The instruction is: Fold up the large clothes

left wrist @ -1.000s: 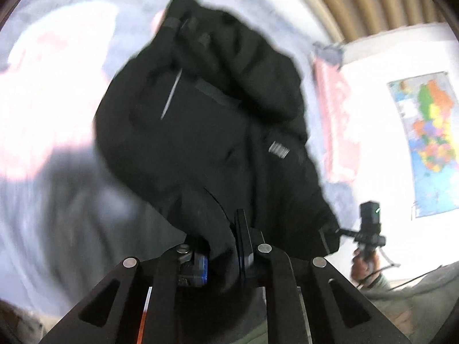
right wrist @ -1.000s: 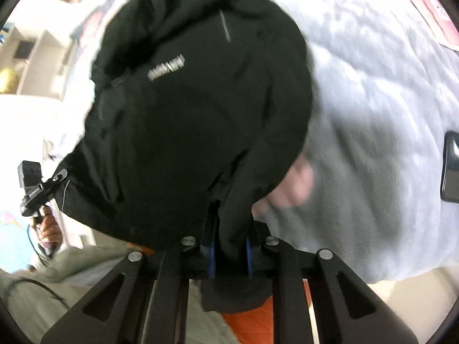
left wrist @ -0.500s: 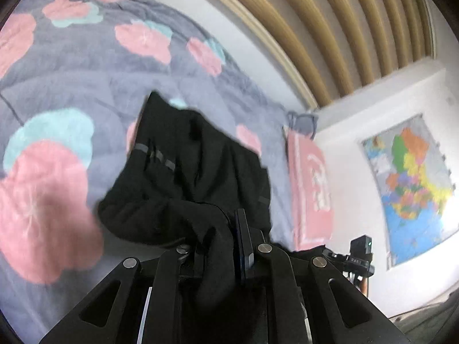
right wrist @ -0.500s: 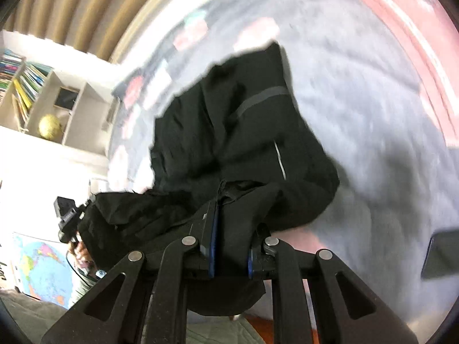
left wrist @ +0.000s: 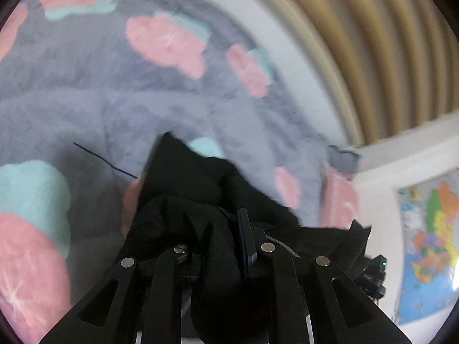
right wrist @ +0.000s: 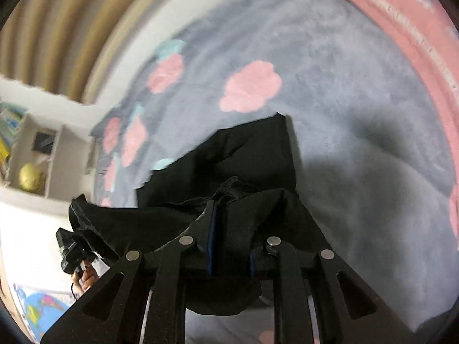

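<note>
The left gripper [left wrist: 221, 246] is clamping a thick bunch of the black jacket [left wrist: 186, 177], the cloth wadded between its fingers and spilling down over the linkage. In this left wrist view the rest of the garment is trailing forward and away from the jaws, its far corner lying on the grey blanket [left wrist: 86, 100] with the pink and teal cloud shapes. A thin dark cord [left wrist: 103, 160] is lying on the blanket just left of that corner (whether it belongs to the jacket is unclear). A wall map [left wrist: 430, 243] is showing at the right edge.

In the right wrist view, the right gripper [right wrist: 229, 246] is likewise pinching a fold of the jacket [right wrist: 252, 157], its blue-edged pads pressing in on the fabric. The garment is running forward from the jaws to a squarish far end resting on the blanket [right wrist: 358, 100]. A taut band of cloth is stretching leftward toward the other gripper, so both hands appear equally engaged, each holding one near corner. The jacket's long axis is pointing away from both grippers, which suggests the held edge gets carried forward over the far end. A pink strip [right wrist: 401, 28] is bordering the blanket at upper right, and a shelf [right wrist: 34, 157] is standing at left.
</note>
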Tool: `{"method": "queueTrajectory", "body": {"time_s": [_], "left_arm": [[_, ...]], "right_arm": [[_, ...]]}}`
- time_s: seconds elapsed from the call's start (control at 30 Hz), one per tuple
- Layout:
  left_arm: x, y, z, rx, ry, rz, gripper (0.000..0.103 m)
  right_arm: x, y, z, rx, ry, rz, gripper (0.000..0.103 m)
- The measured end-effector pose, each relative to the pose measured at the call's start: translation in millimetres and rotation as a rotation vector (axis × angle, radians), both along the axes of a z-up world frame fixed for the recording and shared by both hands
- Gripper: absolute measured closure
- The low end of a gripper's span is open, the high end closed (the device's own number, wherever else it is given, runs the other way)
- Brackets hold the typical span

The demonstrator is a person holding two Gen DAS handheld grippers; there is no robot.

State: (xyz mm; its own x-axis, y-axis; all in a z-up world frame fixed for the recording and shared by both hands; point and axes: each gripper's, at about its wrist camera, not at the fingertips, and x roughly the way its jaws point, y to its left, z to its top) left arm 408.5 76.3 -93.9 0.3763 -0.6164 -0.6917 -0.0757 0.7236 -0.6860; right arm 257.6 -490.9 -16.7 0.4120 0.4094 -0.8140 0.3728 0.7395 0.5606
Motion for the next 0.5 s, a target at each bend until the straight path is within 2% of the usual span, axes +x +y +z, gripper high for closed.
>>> {"method": "queueTrajectory", "body": {"time_s": [0.13, 0.27, 0.4, 0.47, 0.5], "left_arm": [[33, -22, -62, 0.07, 0.125, 0.001, 0.085], [46, -32, -102, 0.081, 0.189, 0.001, 0.084], [48, -29, -99, 0.074, 0.188, -0.043, 0.084], [45, -26, -87, 0.076, 0.14, -0.088, 0.083], [39, -23, -78, 0.065, 0.112, -0.111, 0.079]], "right_arm": [[39, 3, -64, -0.03, 0.139, 0.004, 0.08], [53, 7, -99, -0.035, 0.191, 0.004, 0.08], [58, 5, -106, -0.03, 0.205, 0.022, 0.08], [54, 2, -102, -0.007, 0.202, 0.02, 0.08], [51, -1, -97, 0.004, 0.197, 0.017, 0.079]]}}
